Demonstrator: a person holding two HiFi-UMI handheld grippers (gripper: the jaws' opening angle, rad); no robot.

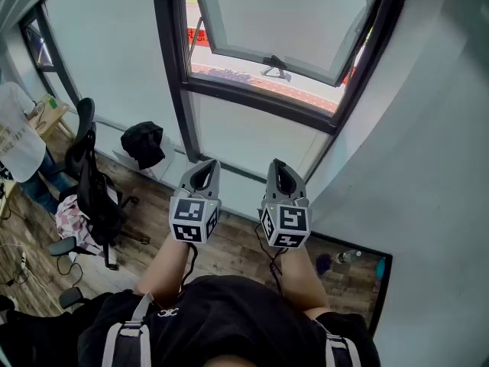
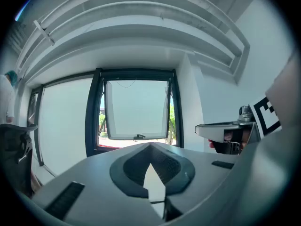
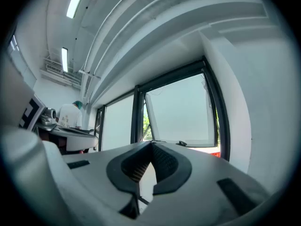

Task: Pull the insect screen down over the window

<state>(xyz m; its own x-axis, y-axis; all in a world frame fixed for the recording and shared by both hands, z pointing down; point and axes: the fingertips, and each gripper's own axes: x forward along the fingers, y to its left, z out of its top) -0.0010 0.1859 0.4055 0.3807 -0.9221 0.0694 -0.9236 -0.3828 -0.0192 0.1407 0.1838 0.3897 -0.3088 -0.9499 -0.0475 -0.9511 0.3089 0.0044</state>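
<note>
Dark-framed frosted-glass window beyond smooth grey left tool and right tool, both with jaws together, empty.

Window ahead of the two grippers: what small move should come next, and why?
Probably lift the right gripper toward the top of the window frame, opening its jaws on the way. It and the left gripper are shut, empty and held low, short of the window. No screen covers the tilted-open sash yet; its pull likely sits up top.
</note>
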